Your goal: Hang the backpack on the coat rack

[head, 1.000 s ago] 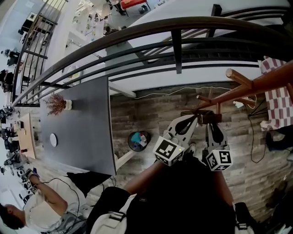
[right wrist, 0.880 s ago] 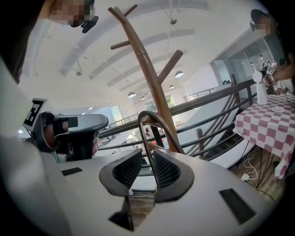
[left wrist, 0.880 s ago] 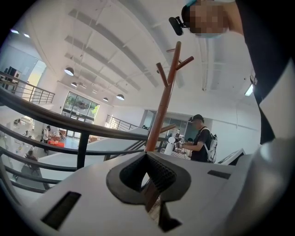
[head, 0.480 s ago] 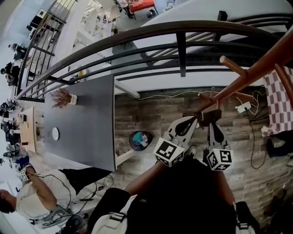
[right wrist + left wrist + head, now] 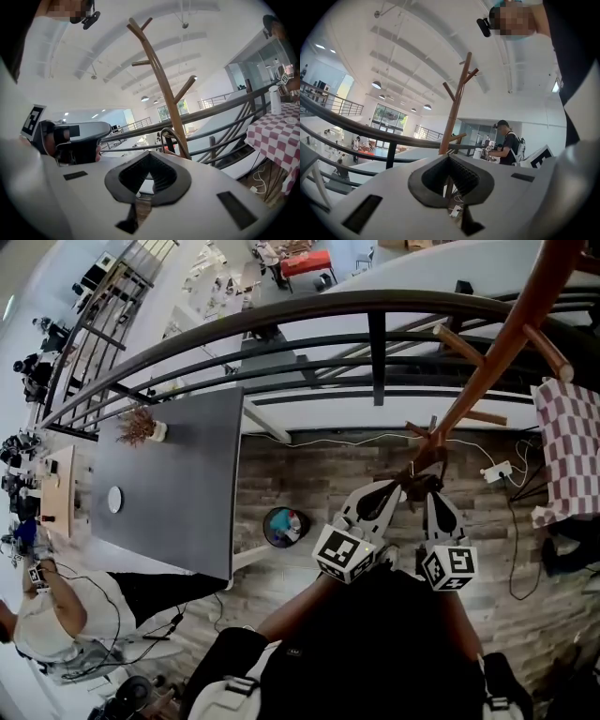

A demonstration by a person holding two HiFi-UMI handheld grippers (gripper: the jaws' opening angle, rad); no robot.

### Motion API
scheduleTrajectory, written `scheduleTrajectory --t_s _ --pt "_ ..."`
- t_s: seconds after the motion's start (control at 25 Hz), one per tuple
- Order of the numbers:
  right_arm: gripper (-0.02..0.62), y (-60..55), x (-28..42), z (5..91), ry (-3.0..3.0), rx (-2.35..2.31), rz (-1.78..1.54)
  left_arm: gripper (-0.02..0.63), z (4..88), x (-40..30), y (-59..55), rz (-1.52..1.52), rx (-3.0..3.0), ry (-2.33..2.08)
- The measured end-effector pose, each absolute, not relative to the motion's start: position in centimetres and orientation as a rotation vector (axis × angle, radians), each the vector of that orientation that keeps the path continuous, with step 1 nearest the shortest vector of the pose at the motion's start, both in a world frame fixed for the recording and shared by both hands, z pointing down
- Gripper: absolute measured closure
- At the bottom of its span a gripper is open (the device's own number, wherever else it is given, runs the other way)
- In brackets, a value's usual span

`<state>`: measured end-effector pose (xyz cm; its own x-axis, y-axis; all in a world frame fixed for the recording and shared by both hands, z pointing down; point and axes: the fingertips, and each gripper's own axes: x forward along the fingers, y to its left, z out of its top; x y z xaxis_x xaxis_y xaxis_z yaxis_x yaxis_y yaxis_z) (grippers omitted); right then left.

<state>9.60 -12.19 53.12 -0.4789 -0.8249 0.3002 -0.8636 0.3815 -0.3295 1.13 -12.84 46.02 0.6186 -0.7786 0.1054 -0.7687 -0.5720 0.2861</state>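
**A:** Where's the backpack? I don't see it on the coat rack (image 5: 487, 362).

**B:** It isn't there; every peg in sight is bare. I can't pick the backpack out for certain in any view. At 6 o'clock in the head view, pale straps (image 5: 225, 697) with a buckle lie against dark cloth close to the person. I can't tell whether they belong to it.

**A:** Is either tool carrying it?

**B:** No. The left tool (image 5: 450, 160) is closed down to a slit, and only the floor shows through the gap. The right tool (image 5: 149, 155) is the same, pinched together with nothing between. Both point to 12 o'clock at the foot of the rack, and the pole leans away toward 1 o'clock.

**A:** How would you expect the bag to behave?

**B:** It will likely be soft and floppy. The body will sag and swing once lifted, and its weight depends on what's inside. Woven strap should grip well, while smooth fabric panels would probably slip or bunch.

**A:** So where would you take hold?

**B:** I'd take the top carry loop, pinched across the webbing. That way the bag hangs straight below and the loop stays open. The other tool could steady a shoulder strap. Then the loop goes over an upturned peg (image 5: 464, 341), which looks like the nearest one.
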Motion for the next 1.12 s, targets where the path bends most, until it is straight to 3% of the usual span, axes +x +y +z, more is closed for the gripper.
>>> scheduleTrajectory --t_s 1.12 --pt "0.581 -2.0 9.3 47.1 -2.712 1.474 0.594 0.598 43.6 1.2 -1.1 -0.103 2.566 -1.332"
